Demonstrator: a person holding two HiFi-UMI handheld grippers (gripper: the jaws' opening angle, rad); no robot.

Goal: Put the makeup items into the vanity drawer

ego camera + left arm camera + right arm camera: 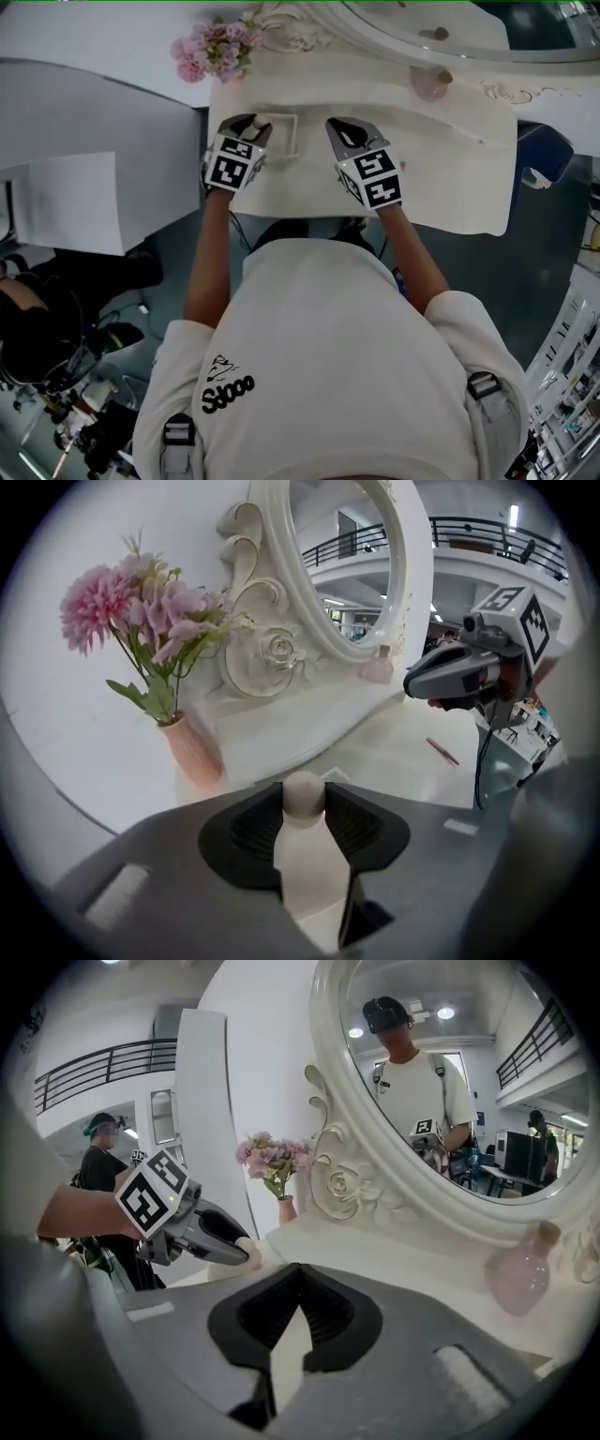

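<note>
My left gripper is shut on a beige, round-topped makeup sponge, which stands upright between the pads. It hovers at the near left of the cream vanity top, just beside a shallow rectangular cream drawer. To its right my right gripper hangs over the vanity top with its jaws closed tip to tip and nothing in them. In the left gripper view a thin pink pencil lies on the top, under the right gripper. In the right gripper view the sponge shows at the left gripper's tip.
A pink vase of pink flowers stands at the back left. The ornate oval mirror rises behind the top. A pink glass bottle sits at the mirror's foot on the right. Another person stands off to the left.
</note>
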